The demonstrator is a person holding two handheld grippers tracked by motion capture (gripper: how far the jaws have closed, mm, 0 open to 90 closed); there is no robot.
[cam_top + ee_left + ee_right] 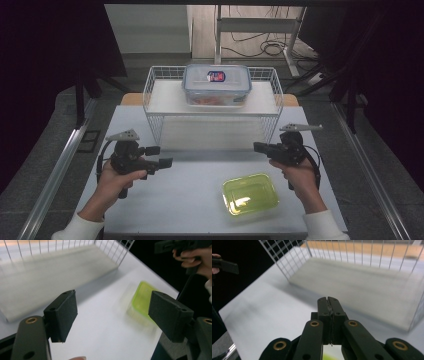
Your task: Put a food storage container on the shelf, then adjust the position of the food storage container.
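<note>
- Writing is scarce: the clear lidded box (216, 84) on top of the white wire rack (159, 107) carries a small red-and-blue label on its lid, too small in the high view to read.
- Contents of that box show as an orange-pink blur through its clear wall; what they are cannot be told.
- Left gripper (161, 156) hangs over the left part of the white table (185, 195), jaws spread wide with nothing between them.
- Right gripper (259, 147) hangs over the right part of the table, jaws pressed together on nothing, as its own view shows (328, 301).
- Yellow-green lid (250, 193) lies flat on the table near the front edge, just below the right hand (297, 172) and apart from both grippers.
- Left gripper view shows that lid (142, 298) smeared by motion and partly hidden behind one black jaw.
- Rack's lower shelf is blurred in both gripper views.
</note>
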